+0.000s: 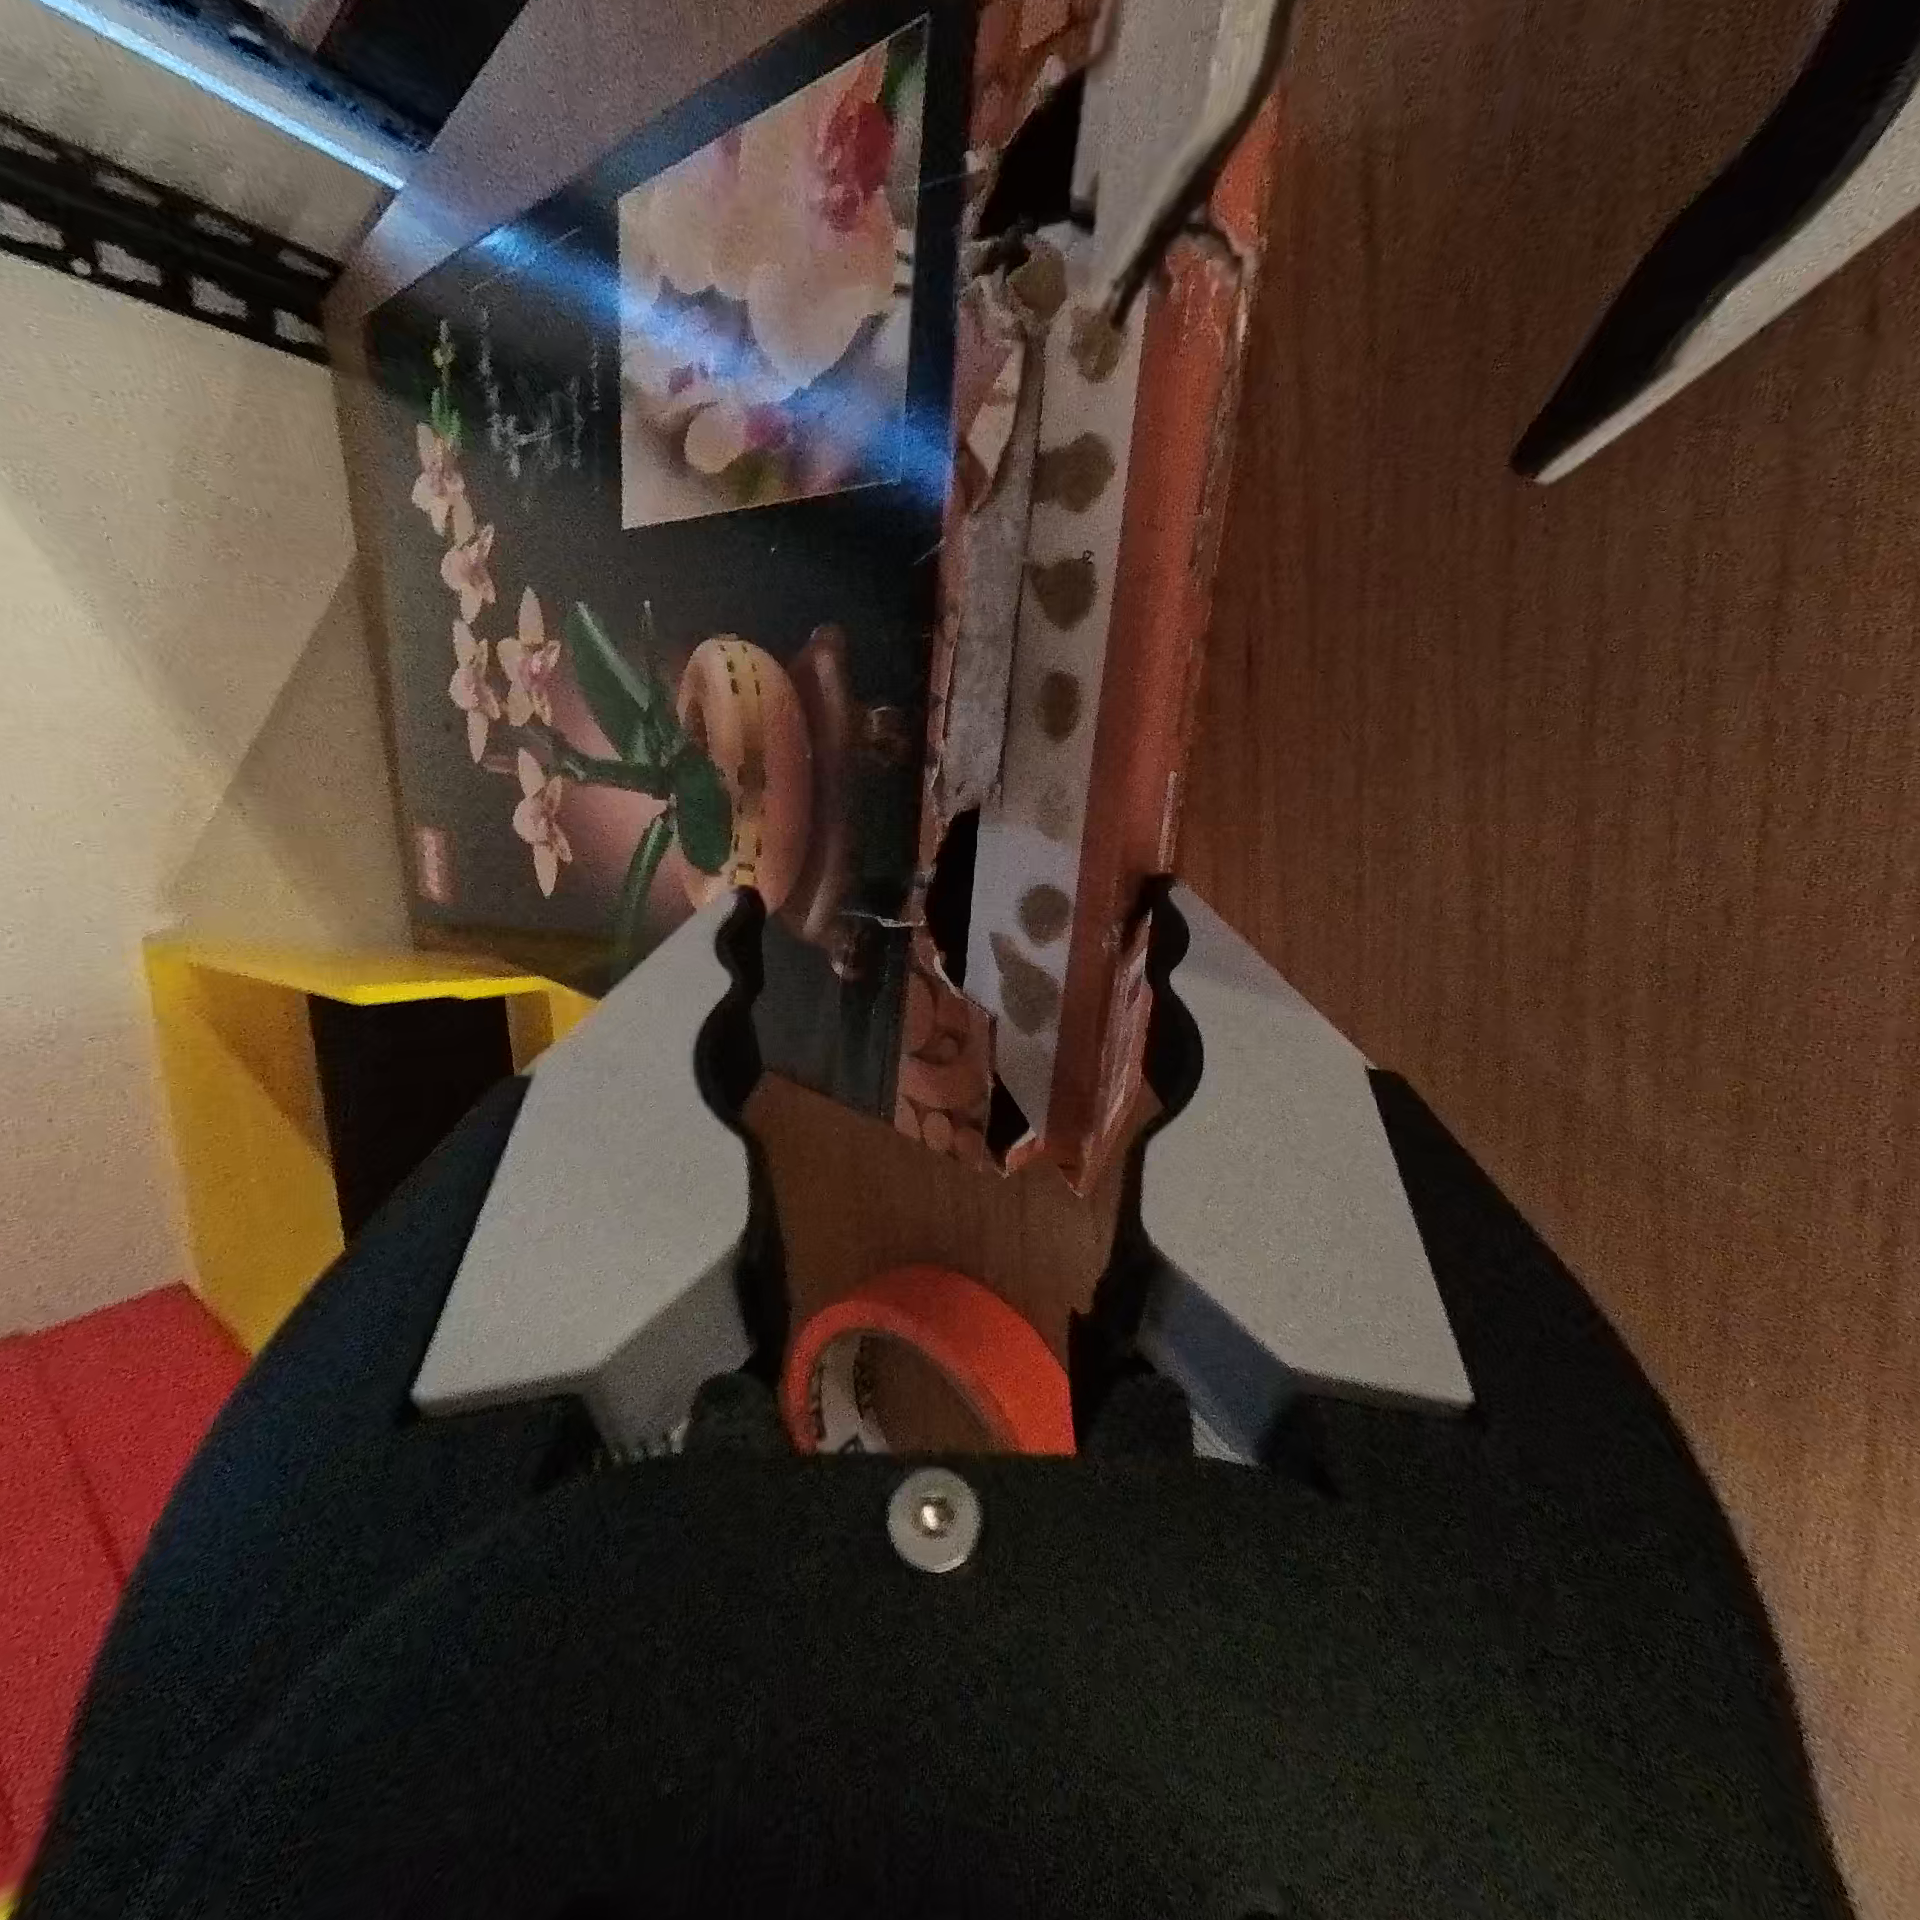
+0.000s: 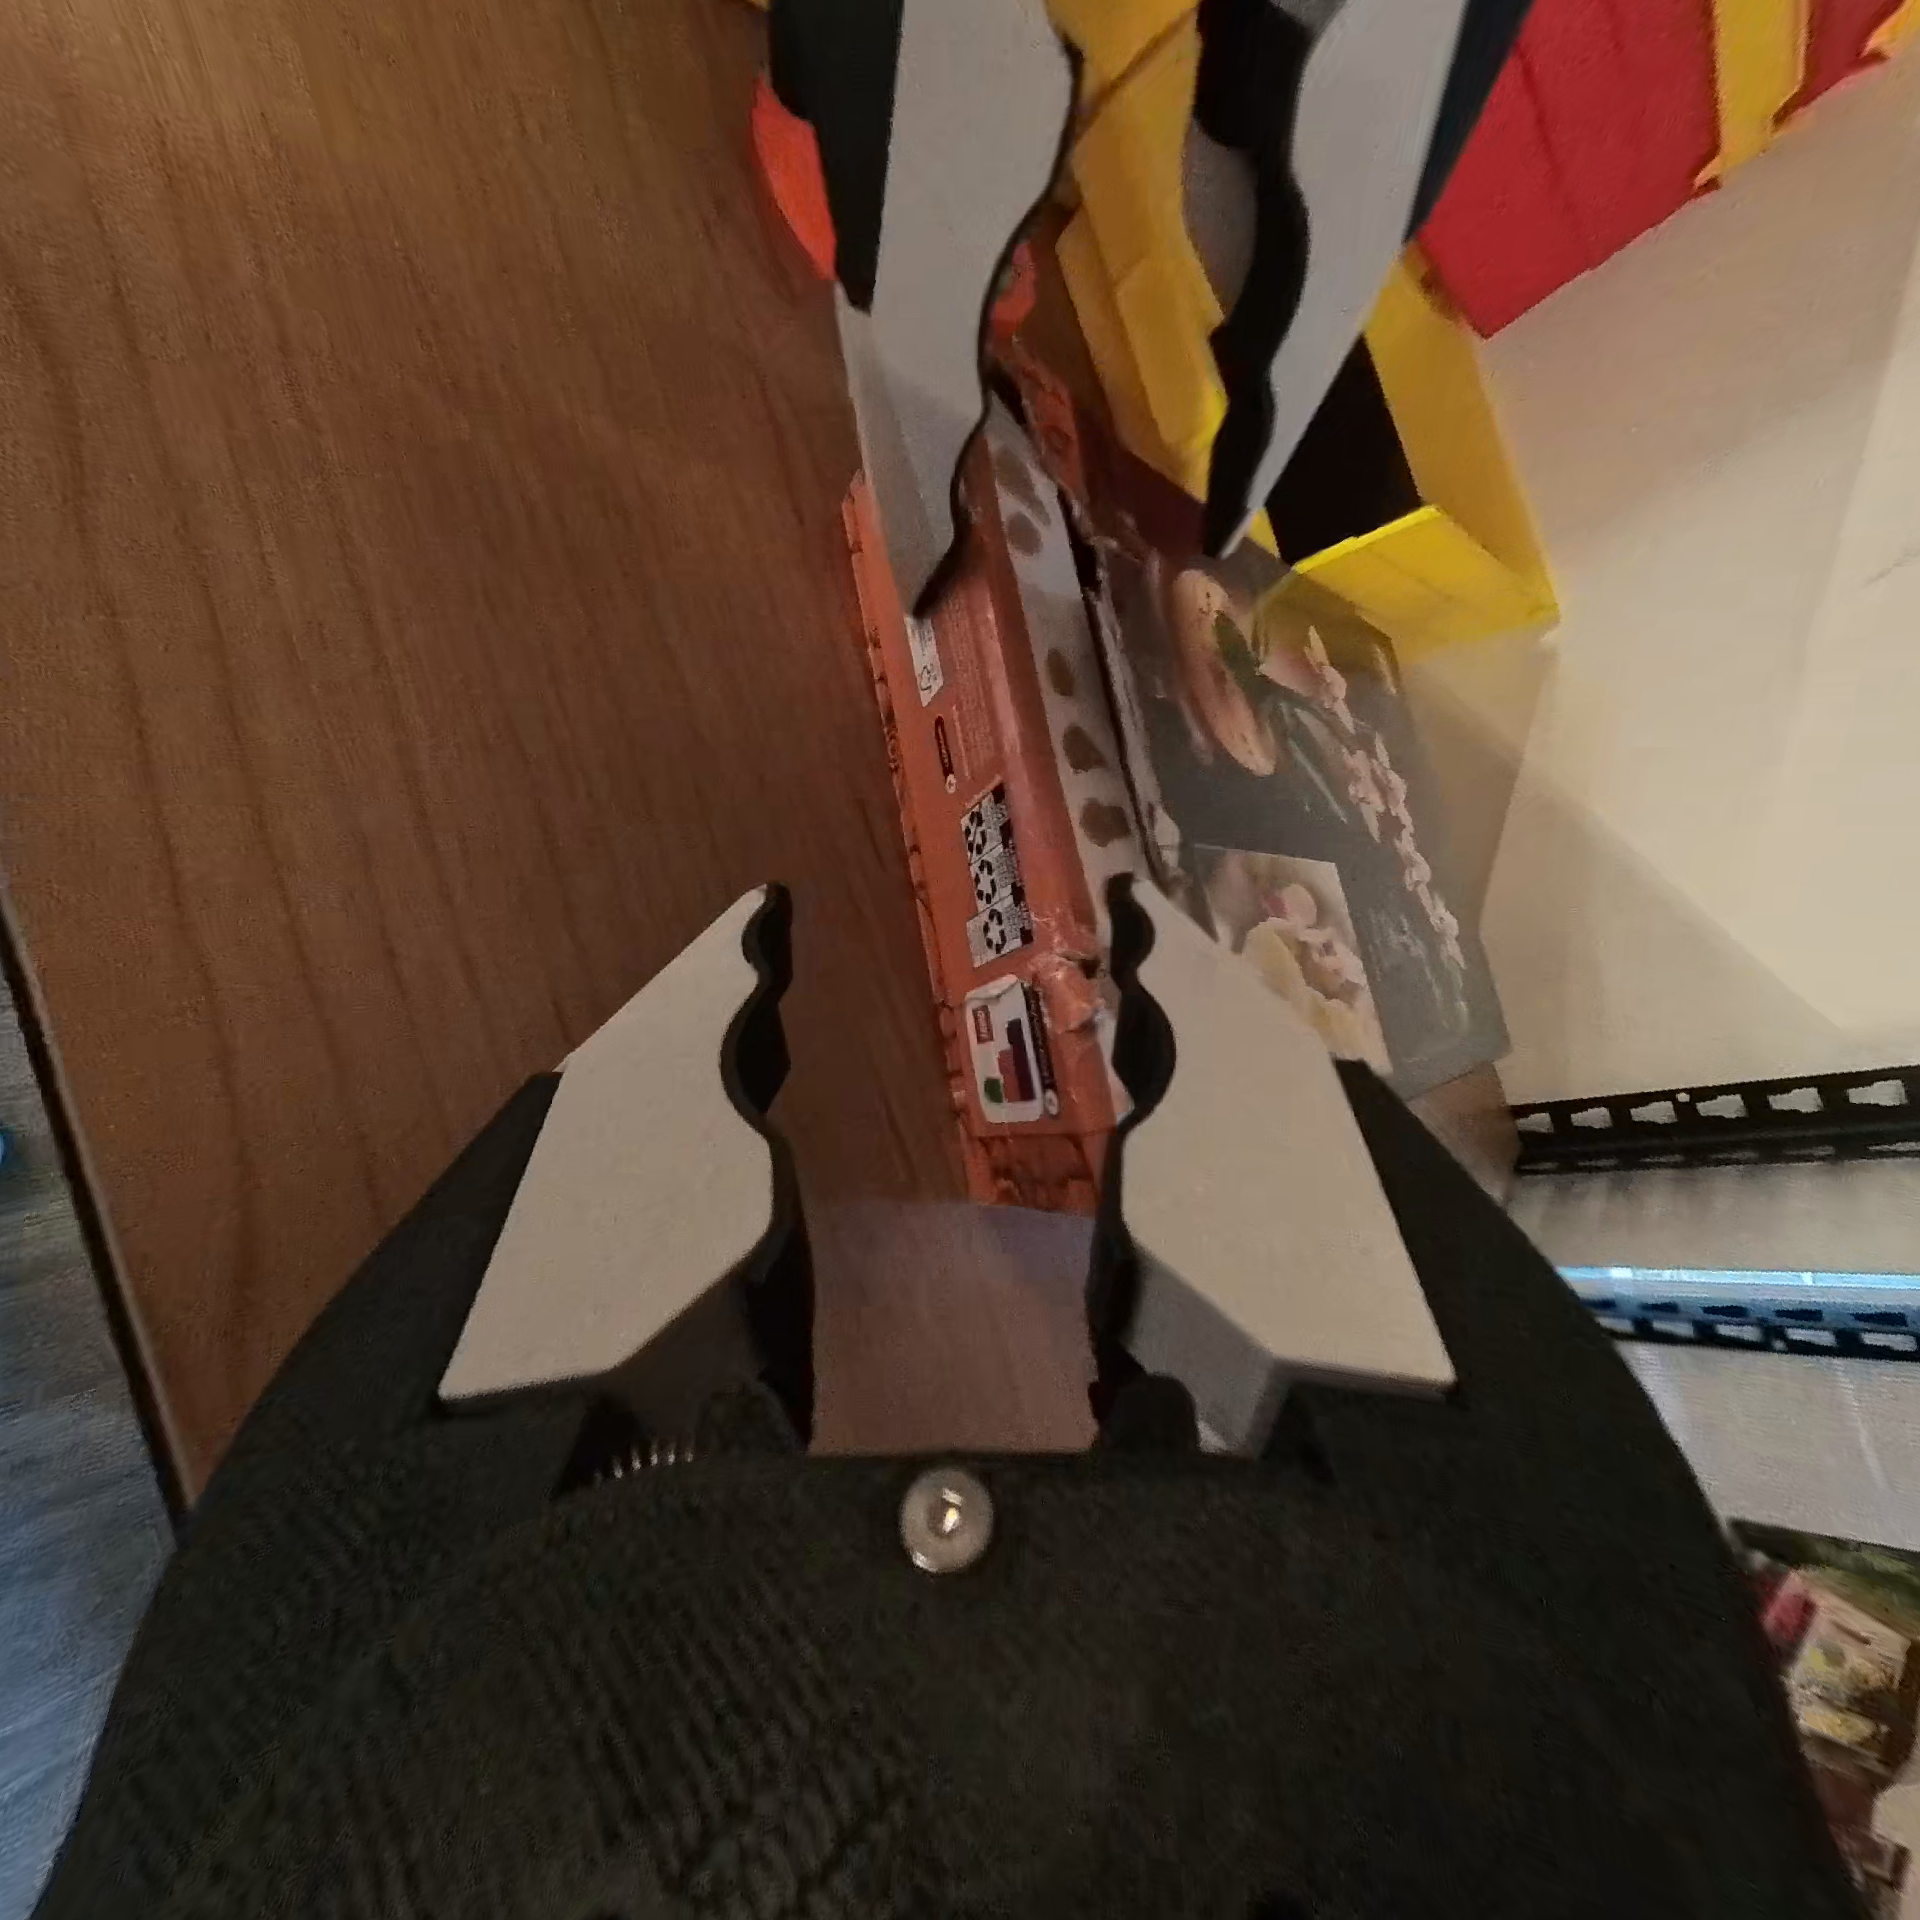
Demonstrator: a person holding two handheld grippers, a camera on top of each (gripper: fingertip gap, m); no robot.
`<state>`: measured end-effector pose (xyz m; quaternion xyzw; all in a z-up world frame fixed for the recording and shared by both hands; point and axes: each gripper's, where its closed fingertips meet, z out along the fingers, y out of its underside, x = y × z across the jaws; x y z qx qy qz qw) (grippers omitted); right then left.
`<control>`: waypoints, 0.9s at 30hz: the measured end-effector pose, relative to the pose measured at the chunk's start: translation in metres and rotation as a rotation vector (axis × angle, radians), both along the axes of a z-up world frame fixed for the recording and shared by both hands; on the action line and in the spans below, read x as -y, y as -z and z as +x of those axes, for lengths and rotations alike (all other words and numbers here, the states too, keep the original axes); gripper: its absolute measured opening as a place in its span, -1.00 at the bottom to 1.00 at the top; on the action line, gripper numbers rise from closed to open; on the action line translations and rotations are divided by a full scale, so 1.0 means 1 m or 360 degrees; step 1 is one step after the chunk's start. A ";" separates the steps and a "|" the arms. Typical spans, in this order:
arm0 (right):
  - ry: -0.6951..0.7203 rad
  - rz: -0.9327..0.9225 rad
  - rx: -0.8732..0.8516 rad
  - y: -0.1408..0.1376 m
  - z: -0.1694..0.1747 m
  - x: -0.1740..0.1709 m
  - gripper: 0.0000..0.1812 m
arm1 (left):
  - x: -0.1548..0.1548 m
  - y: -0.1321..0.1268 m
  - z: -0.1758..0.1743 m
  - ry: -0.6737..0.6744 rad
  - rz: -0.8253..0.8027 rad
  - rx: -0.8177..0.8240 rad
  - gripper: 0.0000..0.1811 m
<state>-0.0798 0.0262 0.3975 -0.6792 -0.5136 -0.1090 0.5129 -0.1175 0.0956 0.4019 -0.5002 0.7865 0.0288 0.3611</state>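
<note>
A flat cardboard box (image 1: 665, 665) with an orchid picture on its dark face lies on a wooden table (image 1: 1558, 935). Its orange side (image 2: 997, 831) and a torn-open end flap (image 1: 1049, 623) show. My left gripper (image 1: 948, 904) is open and straddles the box's near end, with its right finger against the orange edge. An orange tape roll (image 1: 925, 1361) lies on the table between the finger bases. My right gripper (image 2: 943, 899) is open at the opposite end, with its right finger at the box's crumpled corner. Each gripper shows at the top of the other's view.
The table's edge (image 2: 94, 1195) runs down the left of the right wrist view, with grey floor beyond. Yellow (image 1: 239, 1091) and red (image 1: 83, 1455) furniture stands past the box. Black perforated metal rails (image 2: 1714, 1127) cross a white wall. Another colourful box (image 2: 1849, 1714) lies at the lower right.
</note>
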 end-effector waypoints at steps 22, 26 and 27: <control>0.0239 -0.0182 -0.0226 0.001 0.055 -0.047 -0.28 | -0.014 0.010 0.009 0.0090 -0.0148 -0.0047 -0.32; 0.0208 -0.0259 -0.0336 -0.002 0.055 -0.046 -0.33 | -0.014 0.010 0.009 0.0067 -0.0154 0.0015 -0.35; 0.0214 -0.0256 -0.0326 -0.002 0.055 -0.046 -0.33 | -0.014 0.010 0.009 0.0062 -0.0146 0.0021 -0.34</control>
